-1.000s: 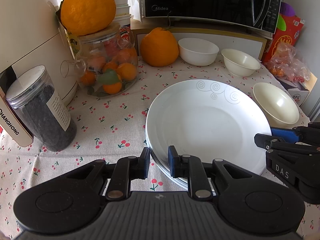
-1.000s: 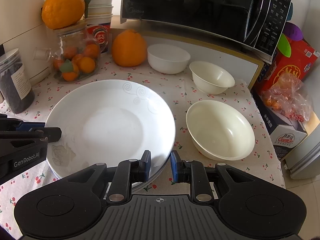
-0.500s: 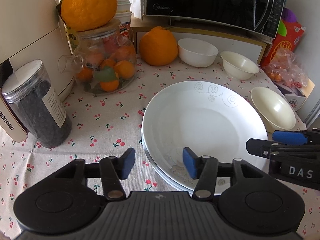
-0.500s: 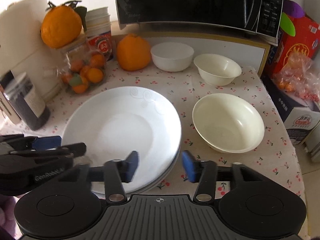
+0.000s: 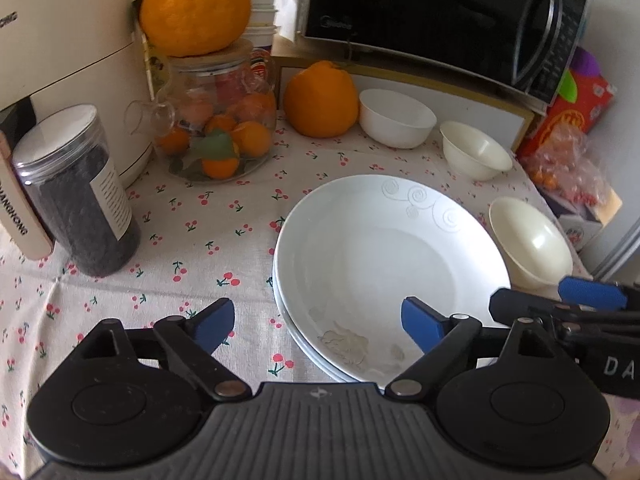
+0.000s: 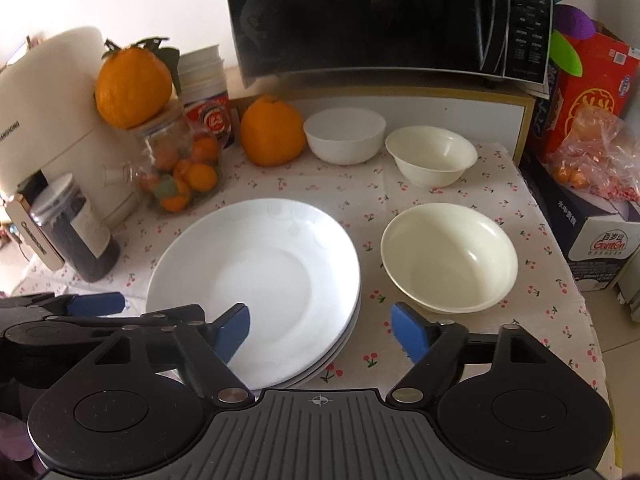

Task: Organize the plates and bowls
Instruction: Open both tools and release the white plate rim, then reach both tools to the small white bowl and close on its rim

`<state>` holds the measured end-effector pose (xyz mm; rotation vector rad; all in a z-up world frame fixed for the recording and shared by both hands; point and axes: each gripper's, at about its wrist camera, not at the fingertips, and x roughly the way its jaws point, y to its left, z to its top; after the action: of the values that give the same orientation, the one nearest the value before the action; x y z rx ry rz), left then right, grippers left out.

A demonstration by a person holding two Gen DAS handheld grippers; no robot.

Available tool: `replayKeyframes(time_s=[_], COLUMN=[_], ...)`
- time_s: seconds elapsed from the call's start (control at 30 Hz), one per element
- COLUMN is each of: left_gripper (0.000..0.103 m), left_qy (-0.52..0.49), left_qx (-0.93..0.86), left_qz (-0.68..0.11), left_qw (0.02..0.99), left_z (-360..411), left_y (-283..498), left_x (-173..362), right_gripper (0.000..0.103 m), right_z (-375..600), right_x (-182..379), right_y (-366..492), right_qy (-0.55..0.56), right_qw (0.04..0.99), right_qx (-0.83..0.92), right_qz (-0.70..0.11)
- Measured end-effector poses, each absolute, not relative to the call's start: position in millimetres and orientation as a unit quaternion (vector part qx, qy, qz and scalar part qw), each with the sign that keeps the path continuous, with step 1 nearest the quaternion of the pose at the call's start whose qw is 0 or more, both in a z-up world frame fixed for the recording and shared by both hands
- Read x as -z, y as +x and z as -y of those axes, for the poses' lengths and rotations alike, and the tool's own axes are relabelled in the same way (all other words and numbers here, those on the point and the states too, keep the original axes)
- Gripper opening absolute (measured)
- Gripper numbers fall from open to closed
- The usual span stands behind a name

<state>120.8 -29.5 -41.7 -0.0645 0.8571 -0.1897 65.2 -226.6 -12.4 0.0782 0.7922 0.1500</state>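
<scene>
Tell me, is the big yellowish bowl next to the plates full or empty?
Empty. The big cream bowl sits upright beside the stacked plates, and its bare inside shows right down to the bottom.

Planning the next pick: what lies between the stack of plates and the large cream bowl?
Nothing but bare cherry-print tablecloth: in the right wrist view a narrow strip separates the stack of plates from the large cream bowl.

- At the table's back edge you have a black microwave (image 6: 384, 16) on a shelf.
- A large orange (image 6: 273, 132) sits below it on the cherry-print cloth (image 5: 200, 240).
- Toward the left edge: glass jar of small oranges (image 5: 216, 128), another orange (image 5: 196, 4) on its lid.
- Dark-filled canister (image 5: 76, 192) at the left edge.
- Red box (image 6: 592, 84) past the right edge.
</scene>
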Motion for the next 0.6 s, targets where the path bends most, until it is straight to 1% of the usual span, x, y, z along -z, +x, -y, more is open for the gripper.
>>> replayKeyframes(time_s=[0.1,0.17,0.2,0.3,0.6], left_gripper=[0.094,0.099,0.1,0.101,0.102], left_qy=[-0.051,-0.057,-0.057,-0.054,-0.082], left_qx=[0.083,0.08,0.078,0.068,0.045], left_qz=[-0.415,-0.408,-0.404,-0.395,-0.392], left_qw=[0.905,0.908,0.91,0.915,0.915], left_z=[28,27,27,27,34], left_y=[121,121,121,126,156], left_x=[36,30,28,20,7], right_gripper=[0.085,0.086,0.089,0.091,0.093], right_z=[230,231,232,236,256], right_x=[11,9,7,2,-17], right_y=[66,66,65,65,90], right_qy=[0.038,0.034,0.033,0.031,0.054], right_qw=[0.919,0.921,0.922,0.927,0.932], right_qx=[-0.074,-0.069,-0.067,-0.061,-0.042], right_qz=[-0.385,-0.381,-0.379,-0.369,-0.356])
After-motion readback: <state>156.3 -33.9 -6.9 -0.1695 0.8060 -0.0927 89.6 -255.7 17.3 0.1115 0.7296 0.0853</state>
